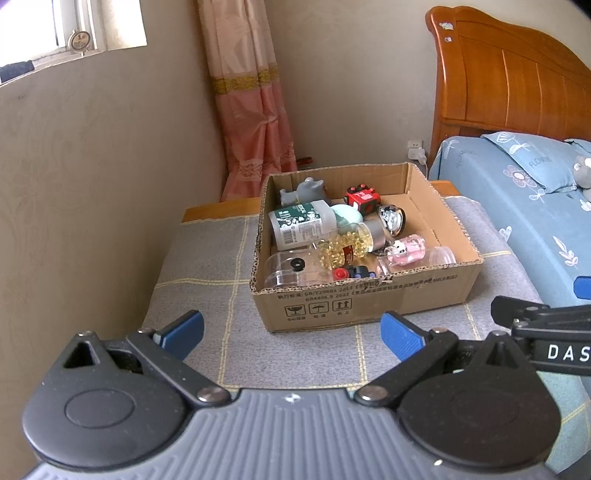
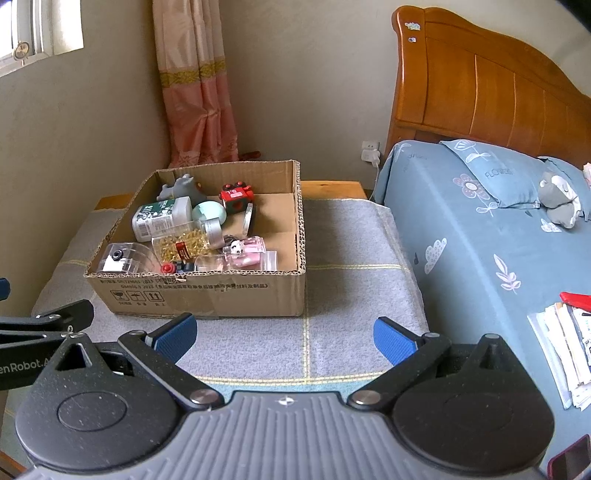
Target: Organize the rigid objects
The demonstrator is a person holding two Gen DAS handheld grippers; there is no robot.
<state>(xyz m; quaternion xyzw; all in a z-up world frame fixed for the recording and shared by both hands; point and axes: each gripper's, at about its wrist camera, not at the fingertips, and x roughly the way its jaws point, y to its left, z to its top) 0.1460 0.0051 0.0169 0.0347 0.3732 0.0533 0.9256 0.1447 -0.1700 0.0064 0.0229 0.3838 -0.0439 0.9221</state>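
Left gripper (image 1: 291,332), right gripper (image 2: 284,334): black linkage arms, blue textured fingertip pads (image 2: 393,339), silver pivot screws, ribbed grey base, white lettering.

A table (image 2: 351,236) covered by a grey checked cloth is seen ahead of the tongs. A bed (image 2: 480,229) with a wooden headboard (image 2: 480,92) stands to their right; a pink curtain (image 2: 195,85) and a daylit window (image 1: 70,26) are set in beige walls (image 1: 92,147) beyond.

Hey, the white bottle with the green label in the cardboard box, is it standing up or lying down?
Lying down. The white bottle rests on its side in the cardboard box, its label facing up.
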